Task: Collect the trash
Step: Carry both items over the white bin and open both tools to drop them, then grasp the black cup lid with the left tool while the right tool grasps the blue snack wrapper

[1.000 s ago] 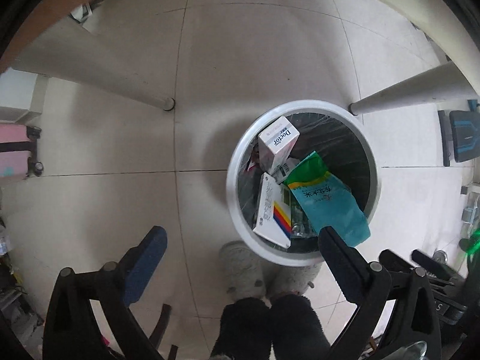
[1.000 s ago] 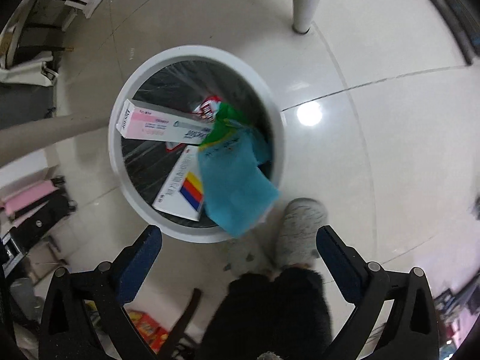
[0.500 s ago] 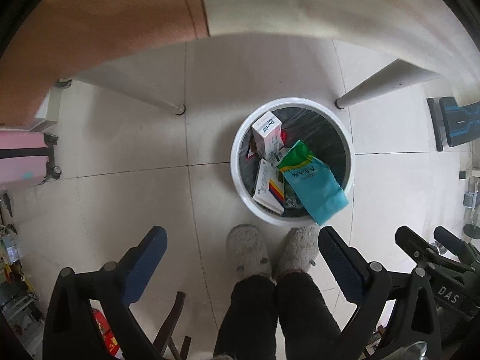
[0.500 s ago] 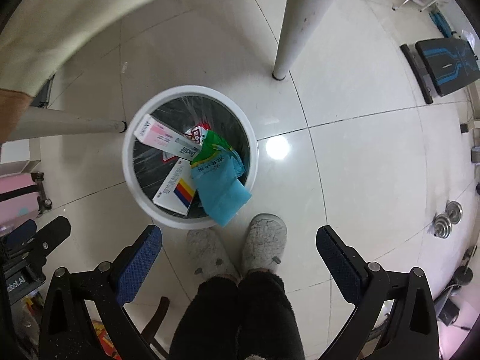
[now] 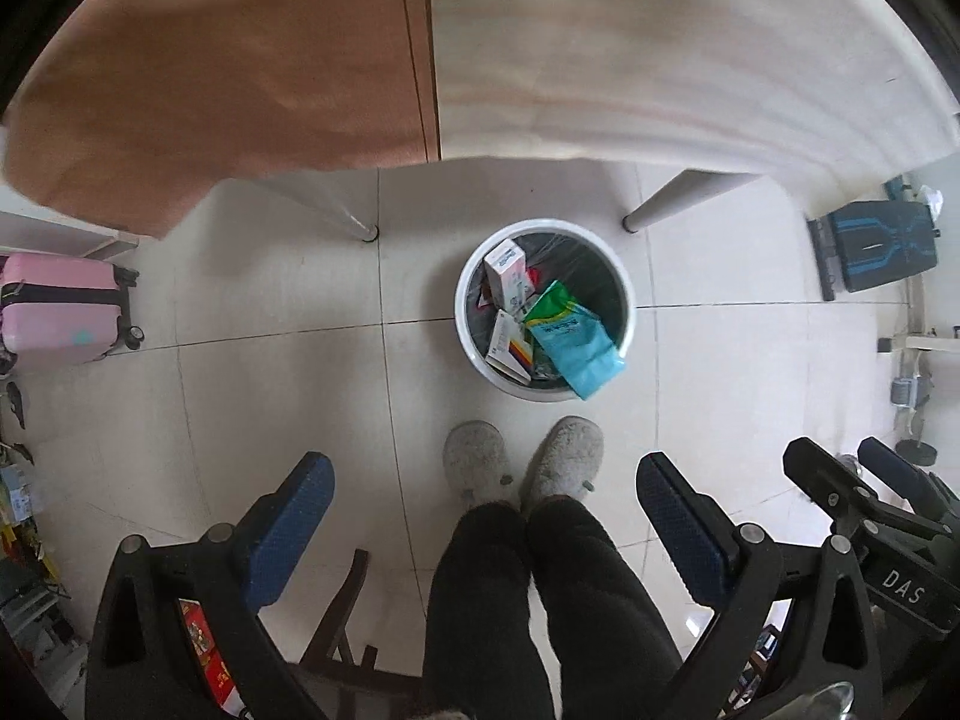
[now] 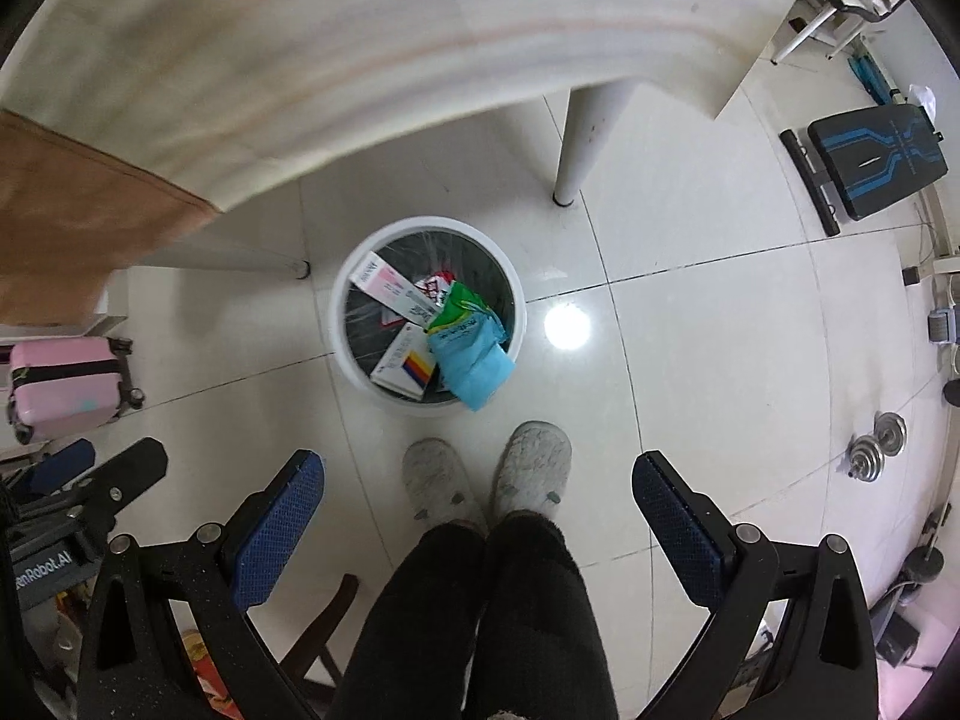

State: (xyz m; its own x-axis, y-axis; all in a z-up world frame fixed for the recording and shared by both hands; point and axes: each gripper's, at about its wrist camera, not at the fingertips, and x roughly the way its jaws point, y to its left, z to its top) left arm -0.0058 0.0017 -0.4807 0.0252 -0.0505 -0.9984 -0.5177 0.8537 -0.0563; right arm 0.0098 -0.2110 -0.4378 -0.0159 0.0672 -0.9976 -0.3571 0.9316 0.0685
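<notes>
My left gripper (image 5: 483, 495) and right gripper (image 6: 477, 492) hang with jaws spread, empty. Trash bin (image 5: 465, 333) sits near the table edge (image 5: 540, 159); teal bag (image 5: 579, 345) overhangs its rim; bare floor (image 6: 720, 330) to the right.

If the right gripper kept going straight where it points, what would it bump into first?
Probably the white tiled floor just beside the white trash bin. The open right gripper holds nothing, and nothing shows in between, though depth is hard to judge.
</notes>
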